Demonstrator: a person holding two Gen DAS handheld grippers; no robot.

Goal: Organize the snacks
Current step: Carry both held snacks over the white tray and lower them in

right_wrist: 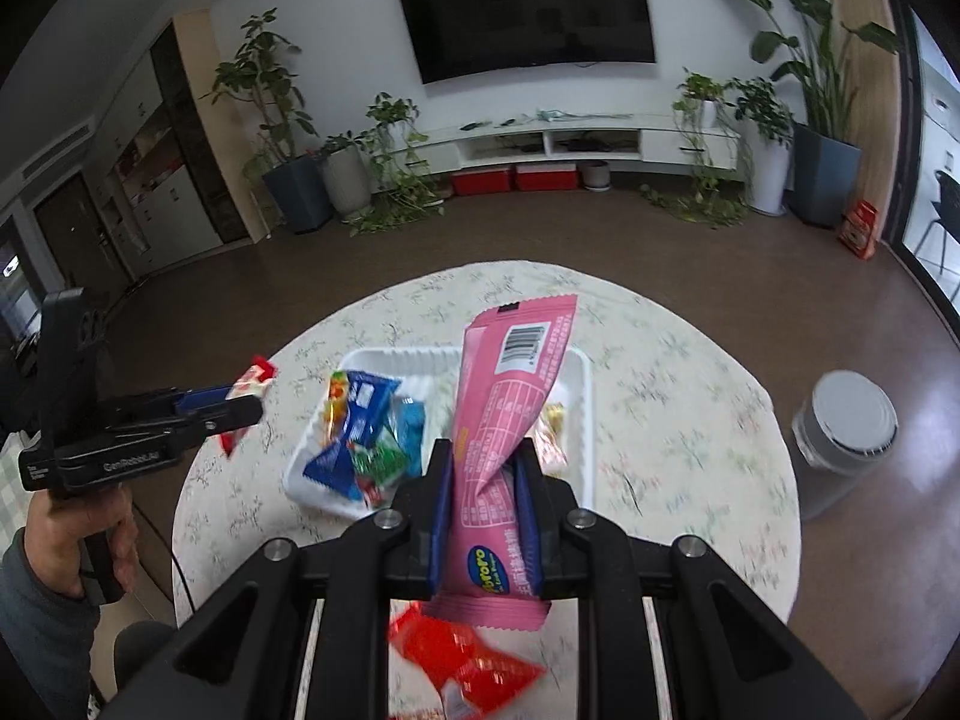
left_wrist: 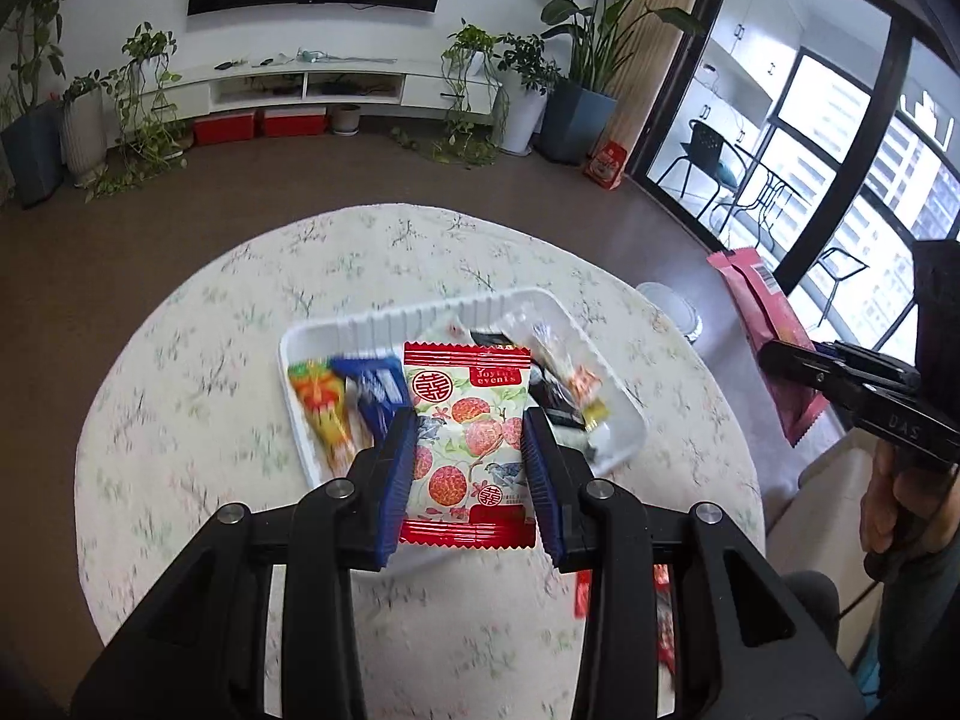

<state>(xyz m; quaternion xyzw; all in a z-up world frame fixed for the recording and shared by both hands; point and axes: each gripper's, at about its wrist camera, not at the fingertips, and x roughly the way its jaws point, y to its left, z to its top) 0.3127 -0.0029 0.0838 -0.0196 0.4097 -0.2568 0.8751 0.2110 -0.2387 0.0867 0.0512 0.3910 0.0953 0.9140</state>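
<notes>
A round bench (left_wrist: pixel 180 372) covered with a pale flowered cloth takes up the middle of both views, standing on a brown floor (right_wrist: pixel 780 276) with a wall television (right_wrist: pixel 528 12), a low white shelf unit (right_wrist: pixel 600 141) and potted plants (right_wrist: pixel 822 120) behind it. On the bench sits a white ribbed tray (left_wrist: pixel 384 321) holding a jumble of small packets: an orange one (left_wrist: pixel 321 414) and a blue one (left_wrist: pixel 375 390) toward its left side, darker and clear wrappers toward its right. A grey round bin (right_wrist: pixel 846 438) stands on the floor just beside the bench. The right gripper (right_wrist: pixel 483 480) has its jaws clenched on a long pink snack bar (right_wrist: pixel 510 396), which sticks up and forward above the tray, barcode side showing. The left gripper (left_wrist: pixel 471 450) grasps a white packet with red edges (left_wrist: pixel 468 420) printed with lychees, held flat between the blue pads above the near edge of the tray. A red packet (right_wrist: pixel 462 654) lies on the bench below the right gripper. A hand (right_wrist: pixel 78 540) in a grey sleeve holds the left gripper's handle
</notes>
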